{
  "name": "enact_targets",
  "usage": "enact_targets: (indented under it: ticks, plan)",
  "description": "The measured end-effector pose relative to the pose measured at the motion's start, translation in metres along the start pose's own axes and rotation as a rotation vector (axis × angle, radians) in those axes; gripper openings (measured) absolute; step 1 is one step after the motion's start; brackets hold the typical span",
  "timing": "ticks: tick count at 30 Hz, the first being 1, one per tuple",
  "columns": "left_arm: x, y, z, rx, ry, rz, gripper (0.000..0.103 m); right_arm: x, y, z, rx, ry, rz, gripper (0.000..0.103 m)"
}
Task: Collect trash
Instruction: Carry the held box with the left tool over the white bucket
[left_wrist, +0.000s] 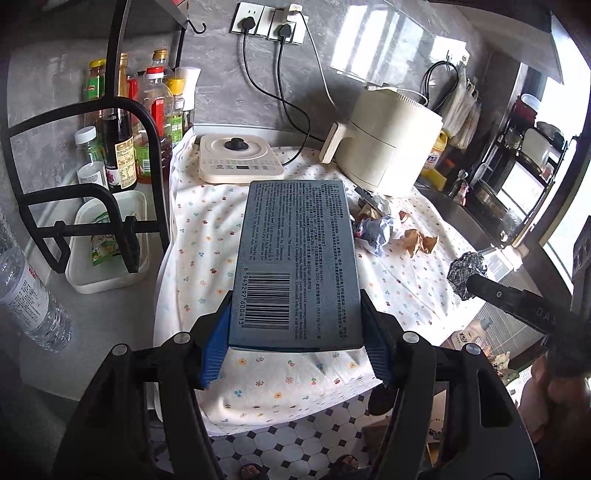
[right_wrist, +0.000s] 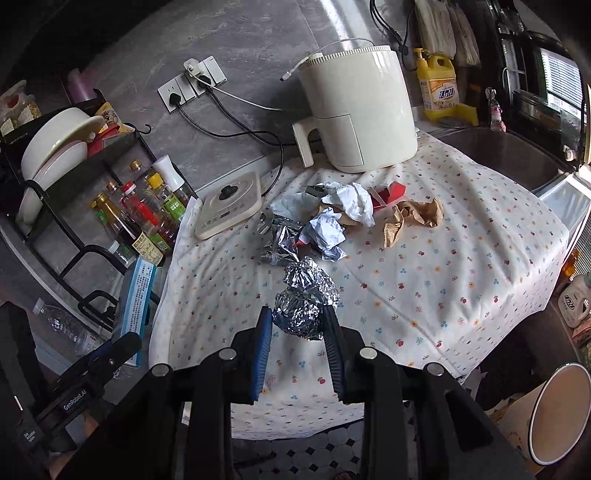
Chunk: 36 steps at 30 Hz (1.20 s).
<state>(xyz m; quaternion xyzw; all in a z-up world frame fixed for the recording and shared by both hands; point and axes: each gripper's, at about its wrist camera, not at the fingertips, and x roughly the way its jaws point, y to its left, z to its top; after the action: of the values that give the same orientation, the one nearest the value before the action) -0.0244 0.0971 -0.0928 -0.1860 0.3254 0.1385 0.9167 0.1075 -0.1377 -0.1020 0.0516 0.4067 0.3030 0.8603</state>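
Nearest in the left wrist view, the left gripper (left_wrist: 295, 332) pinches a flat blue carton (left_wrist: 295, 258) by its long edges, barcode end between the blue pads, the box held out above the flowered cloth (left_wrist: 207, 229). In the right wrist view the right gripper (right_wrist: 299, 325) is clamped on a crumpled foil ball (right_wrist: 304, 299), its jaws set narrow against the wad. Both pieces of trash are off the counter and in hand.

The step in hand looks like carrying both loads away to a bin. To do it well, keep each squeeze steady, hold the carton level so it does not pivot out of the pads, and swing clear of the cream air fryer (right_wrist: 358, 110) and the black rack (left_wrist: 85, 206) on the way.

Farther on, more trash waits on the cloth: white crumpled paper (right_wrist: 351, 203), a bluish printed wad (right_wrist: 325, 230), torn brown paper (right_wrist: 413, 218), a silver foil pouch (right_wrist: 279, 247) and a red wrapper (right_wrist: 388, 194).

The right view alone shows that whole pile, and a round white-rimmed container (right_wrist: 557, 410) low at the right, possibly the bin. The left view alone shows the carton's printed face and the water bottle (left_wrist: 29, 288) lying at the left; the carton hides much of the pile there
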Motion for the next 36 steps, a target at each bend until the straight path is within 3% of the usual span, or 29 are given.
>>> enact_targets:
  ticks: [7, 15, 26, 36]
  plan:
    - [0.004, -0.049, 0.005, 0.028, -0.013, -0.037, 0.063, -0.035, -0.038, 0.004, 0.028, -0.034, 0.002, 0.028]
    - [0.024, -0.146, -0.008, 0.081, 0.015, -0.101, 0.063, -0.082, -0.124, -0.002, 0.067, -0.048, -0.055, 0.028]
    - [0.043, -0.273, -0.053, 0.203, 0.092, -0.174, 0.064, -0.142, -0.262, -0.032, 0.163, -0.049, -0.167, 0.028]
    - [0.070, -0.363, -0.109, 0.282, 0.205, -0.234, 0.064, -0.174, -0.375, -0.090, 0.305, 0.022, -0.261, 0.028]
